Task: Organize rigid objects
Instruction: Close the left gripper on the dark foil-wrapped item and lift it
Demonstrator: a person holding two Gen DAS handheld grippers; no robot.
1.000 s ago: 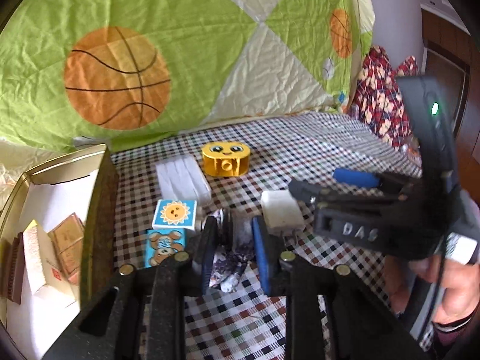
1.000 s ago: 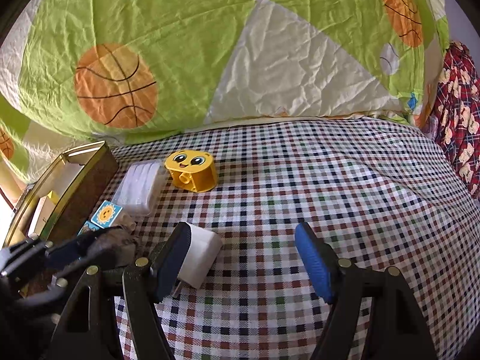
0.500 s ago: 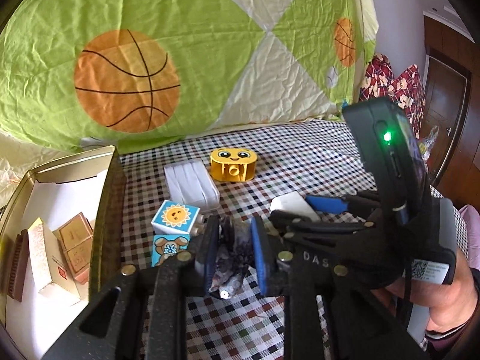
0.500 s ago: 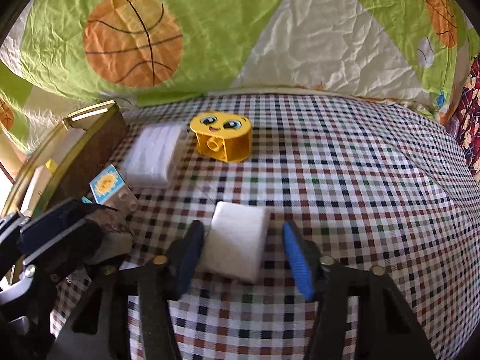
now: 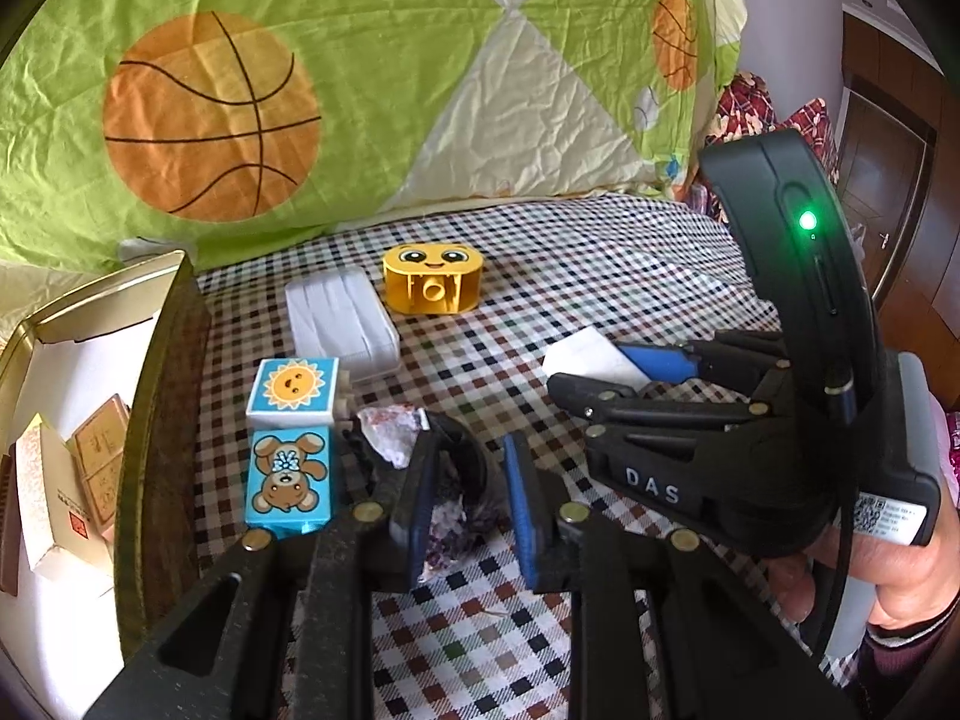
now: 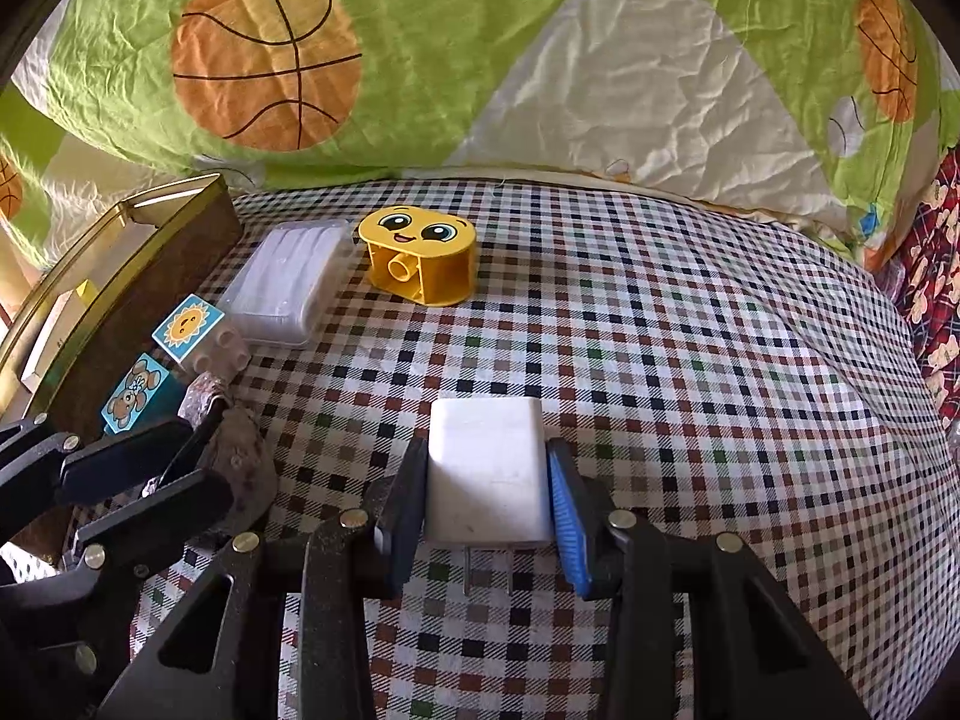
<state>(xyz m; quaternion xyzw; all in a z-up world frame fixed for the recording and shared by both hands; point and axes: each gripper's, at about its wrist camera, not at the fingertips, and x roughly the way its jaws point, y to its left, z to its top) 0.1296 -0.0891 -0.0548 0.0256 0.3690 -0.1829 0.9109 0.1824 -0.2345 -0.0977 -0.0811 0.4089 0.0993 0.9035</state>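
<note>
**Both grippers loaded, box waits at left**

Left wrist: our left gripper [image 5: 465, 501] is clamped on a dark rock [image 5: 447, 480] beside the box [image 5: 162, 372].

Right wrist: our right gripper [image 6: 486, 507], jaws just closing, pinches the charger [image 6: 487, 468]; lift straight, prongs clear of the cloth [image 6: 690, 372].

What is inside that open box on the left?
The box holds a cream carton and a brown packet on a white lining; its near wall hides the rest.
</note>
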